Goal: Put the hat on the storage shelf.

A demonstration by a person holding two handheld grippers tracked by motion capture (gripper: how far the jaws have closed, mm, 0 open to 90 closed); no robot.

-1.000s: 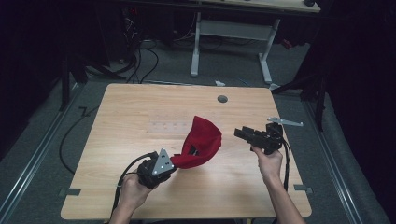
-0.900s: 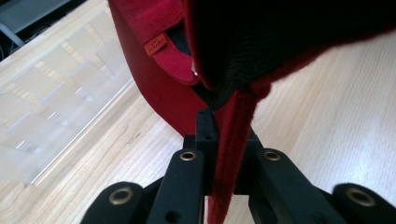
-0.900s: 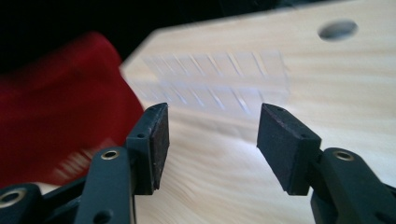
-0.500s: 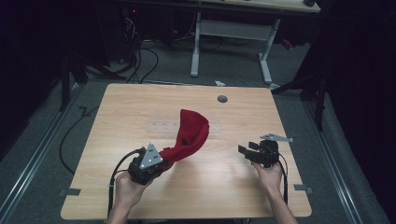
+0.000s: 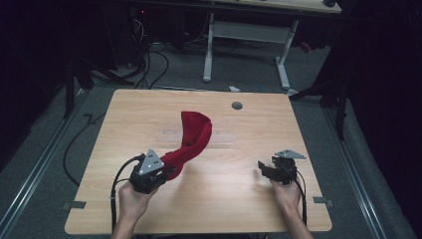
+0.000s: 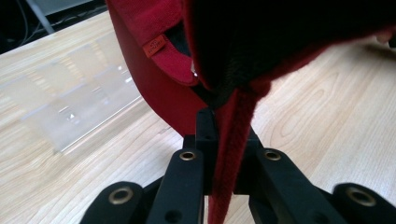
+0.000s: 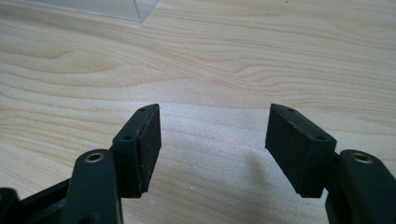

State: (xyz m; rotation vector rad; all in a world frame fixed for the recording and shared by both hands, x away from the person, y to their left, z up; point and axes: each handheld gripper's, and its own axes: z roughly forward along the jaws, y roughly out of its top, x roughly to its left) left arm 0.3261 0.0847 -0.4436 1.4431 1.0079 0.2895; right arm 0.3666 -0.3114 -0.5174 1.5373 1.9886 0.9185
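Observation:
A red cloth (image 5: 195,137) with a dark lining hangs lifted above the wooden table (image 5: 234,199), stretched up and away from my left gripper (image 5: 166,172) at the front left. That gripper is shut on one edge of the red cloth (image 6: 154,88), which rises between its jaws in the left gripper view, a small orange label (image 6: 155,45) showing on a fold. My right gripper (image 5: 261,167) sits low at the front right, apart from the cloth. It is open (image 7: 212,135) with bare wood between its pads.
A clear plastic sheet or tray (image 6: 74,107) lies flat on the table's middle, its corner (image 7: 140,11) seen beyond the right gripper. A round grey grommet (image 5: 237,105) sits near the far edge. Cables and a desk frame (image 5: 246,45) stand on the floor behind.
My left gripper has pulled the cloth toward the front left, stretching it longer. My right gripper has let go of the cloth, drawn back to the front right and lowered.

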